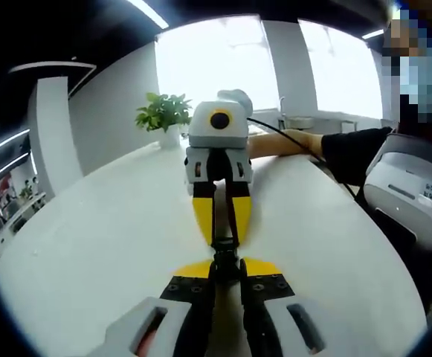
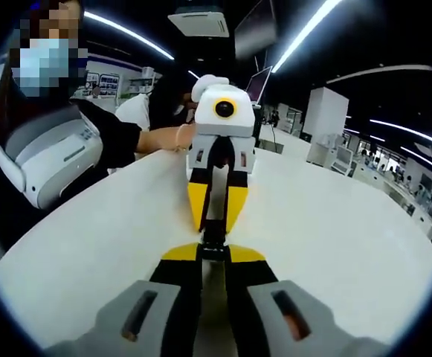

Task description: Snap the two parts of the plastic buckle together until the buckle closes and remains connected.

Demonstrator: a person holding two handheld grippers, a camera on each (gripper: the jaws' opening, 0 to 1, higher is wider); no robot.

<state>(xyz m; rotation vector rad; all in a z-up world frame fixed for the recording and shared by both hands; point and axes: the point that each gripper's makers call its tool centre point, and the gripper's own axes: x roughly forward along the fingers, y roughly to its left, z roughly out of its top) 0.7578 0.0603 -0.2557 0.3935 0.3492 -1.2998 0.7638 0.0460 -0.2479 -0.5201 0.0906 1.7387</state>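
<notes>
The white counter (image 1: 89,238) is spreading out beneath both hand-held grippers, which are facing each other nose to nose. A person's forearm (image 1: 282,143) is reaching in behind the right hand-held gripper (image 1: 226,236), with the sleeve dark above the elbow. The left hand-held gripper (image 1: 227,271) is pinching one dark end of the plastic buckle (image 1: 226,251) between nearly closed jaws; the right hand-held gripper is pinching the other end (its yellow jaws are converging on it). The two buckle parts are meeting between the tips, though whether they are latched is hard to make out. A potted plant (image 1: 163,115) is sitting beyond the grippers.
</notes>
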